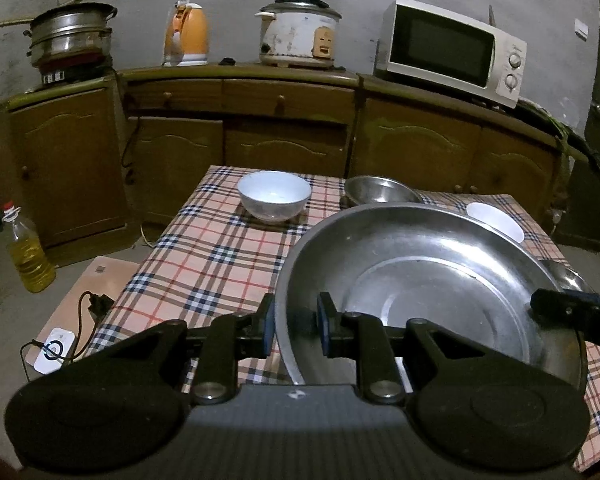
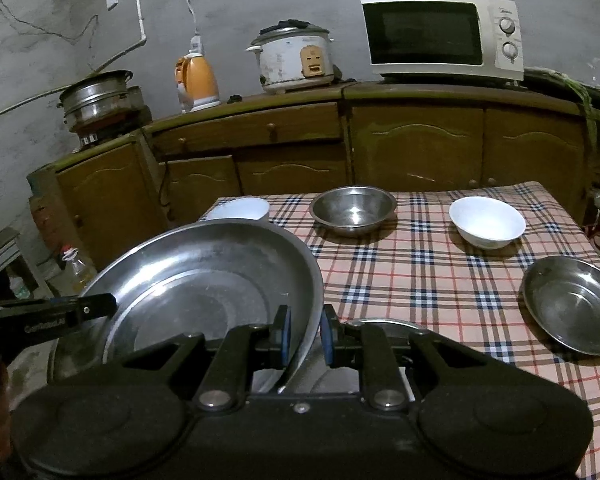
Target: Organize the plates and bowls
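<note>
A large steel basin (image 1: 432, 288) (image 2: 204, 276) is held up over the plaid table between both grippers. My left gripper (image 1: 295, 330) straddles its left rim, one finger on each side, with a visible gap. My right gripper (image 2: 305, 334) straddles its right rim the same way. A white bowl (image 1: 274, 196) (image 2: 242, 209) stands at the far left, a small steel bowl (image 1: 380, 191) (image 2: 353, 209) at the far middle, another white bowl (image 2: 487, 222) (image 1: 496, 220) at the far right, and a shallow steel plate (image 2: 572, 304) at the right edge. Another steel dish (image 2: 384, 325) shows under my right gripper.
The plaid table (image 2: 420, 272) stands before a wooden cabinet (image 2: 416, 144) with a microwave (image 2: 440, 36), a rice cooker (image 2: 292, 58), an orange kettle (image 2: 198, 80) and a steamer pot (image 2: 96, 96). An oil bottle (image 1: 28, 252) and a board (image 1: 80, 300) with a cable are at the left.
</note>
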